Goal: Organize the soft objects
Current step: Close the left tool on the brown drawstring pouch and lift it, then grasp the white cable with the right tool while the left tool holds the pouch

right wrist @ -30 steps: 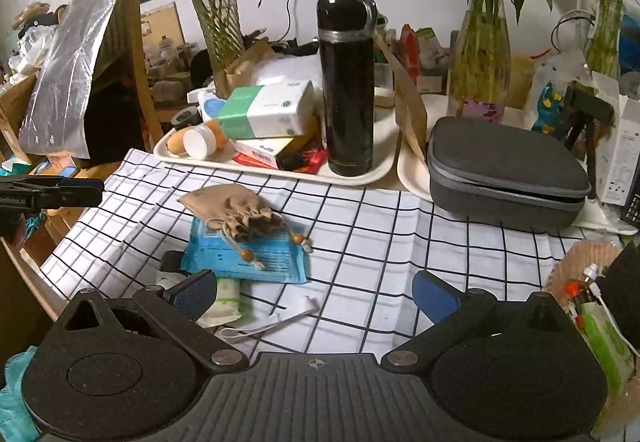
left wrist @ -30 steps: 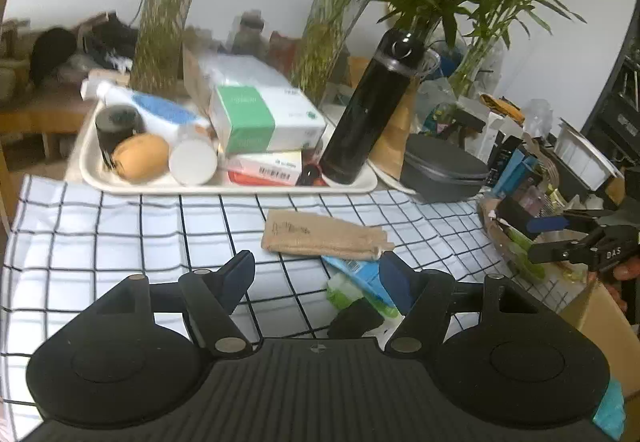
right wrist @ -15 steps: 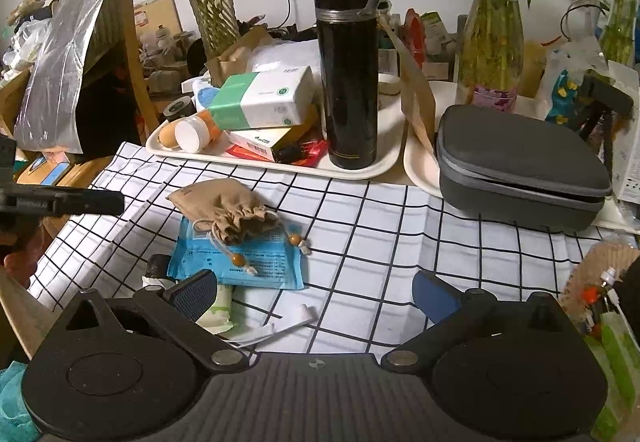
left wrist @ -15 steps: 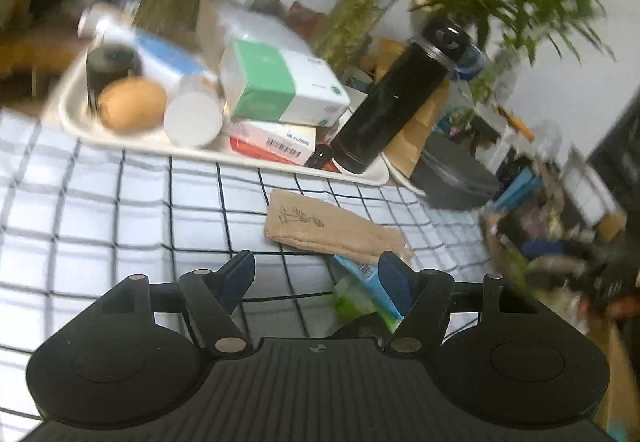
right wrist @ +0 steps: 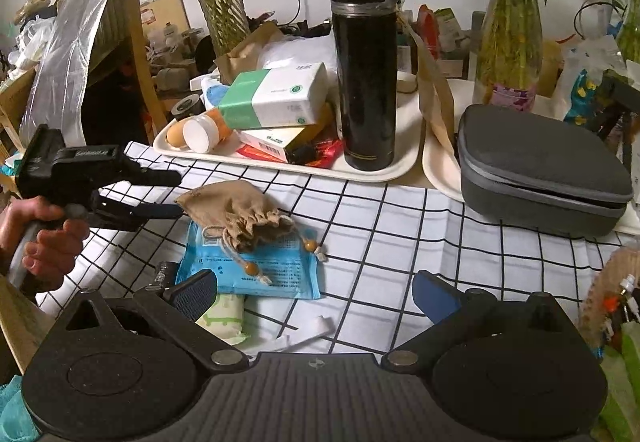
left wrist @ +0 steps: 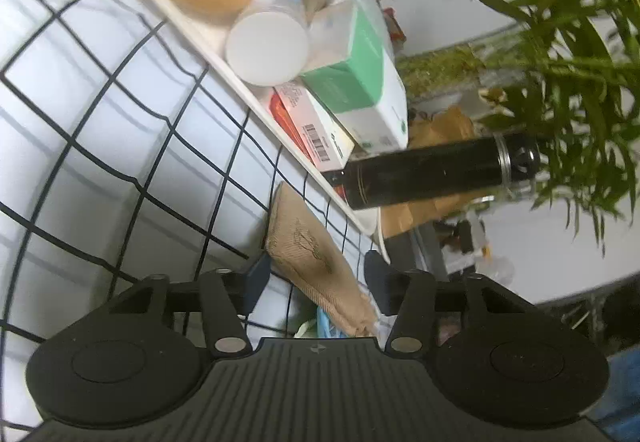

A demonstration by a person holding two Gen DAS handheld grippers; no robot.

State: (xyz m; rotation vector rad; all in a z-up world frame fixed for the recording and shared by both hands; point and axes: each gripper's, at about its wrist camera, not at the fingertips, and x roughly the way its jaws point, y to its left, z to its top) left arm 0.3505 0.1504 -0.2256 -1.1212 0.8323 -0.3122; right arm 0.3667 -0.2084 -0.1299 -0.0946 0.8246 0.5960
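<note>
The drawstring pouch (right wrist: 236,212) lies on the checked cloth (right wrist: 400,238) covering the desk, its gathered mouth resting on the wipes packet (right wrist: 256,270). A small tube (right wrist: 224,318) lies just in front of the packet, at the near edge. Behind the pouch, a tray (right wrist: 380,172) carries the flask (right wrist: 366,70) upright at its right end, stacked boxes (right wrist: 276,98) at centre and a capped jar (right wrist: 200,136) to the left. A zipped case (right wrist: 536,170) sits right of the tray. The left claw (right wrist: 160,194) is at the pouch's left end, its fingers either side of it in the left wrist view. The right claw (right wrist: 316,290) is over the near edge of the cloth.
</note>
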